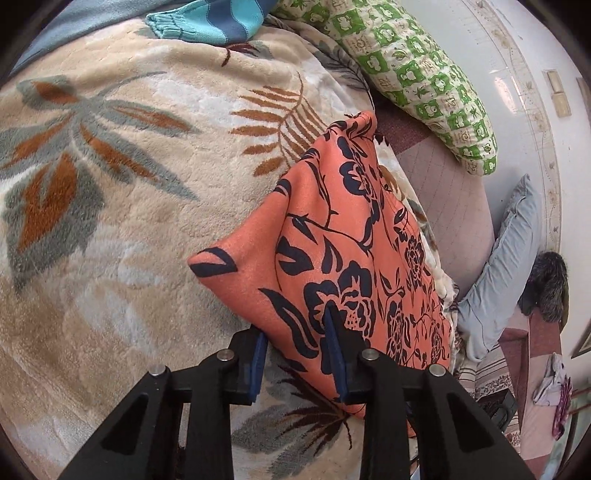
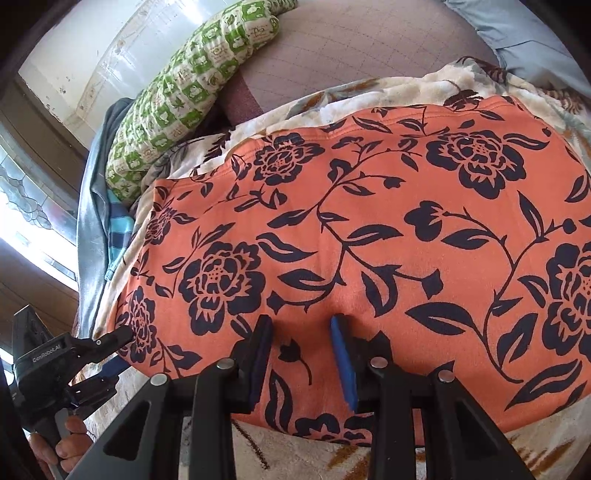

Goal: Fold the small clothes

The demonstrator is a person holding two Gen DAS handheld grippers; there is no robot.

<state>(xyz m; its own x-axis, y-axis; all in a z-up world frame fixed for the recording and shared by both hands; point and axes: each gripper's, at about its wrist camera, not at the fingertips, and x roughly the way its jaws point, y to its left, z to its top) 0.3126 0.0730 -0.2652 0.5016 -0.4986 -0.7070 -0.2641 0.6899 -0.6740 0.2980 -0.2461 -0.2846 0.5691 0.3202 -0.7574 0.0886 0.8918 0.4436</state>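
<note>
An orange garment with a dark navy flower print (image 2: 369,236) lies flat on a fleece blanket; it also shows in the left wrist view (image 1: 332,243). My left gripper (image 1: 297,343) is open, one finger under the garment's near edge and one on top. It shows from the side in the right wrist view (image 2: 118,350) at the garment's left corner. My right gripper (image 2: 301,343) is open, with both blue pads resting on the cloth near its front edge.
The beige leaf-patterned blanket (image 1: 129,221) covers the bed. A green and white patterned pillow (image 1: 424,77) lies at the far side, also in the right wrist view (image 2: 184,96). A turquoise striped knit (image 1: 210,22) and a pale blue cushion (image 1: 506,266) lie nearby.
</note>
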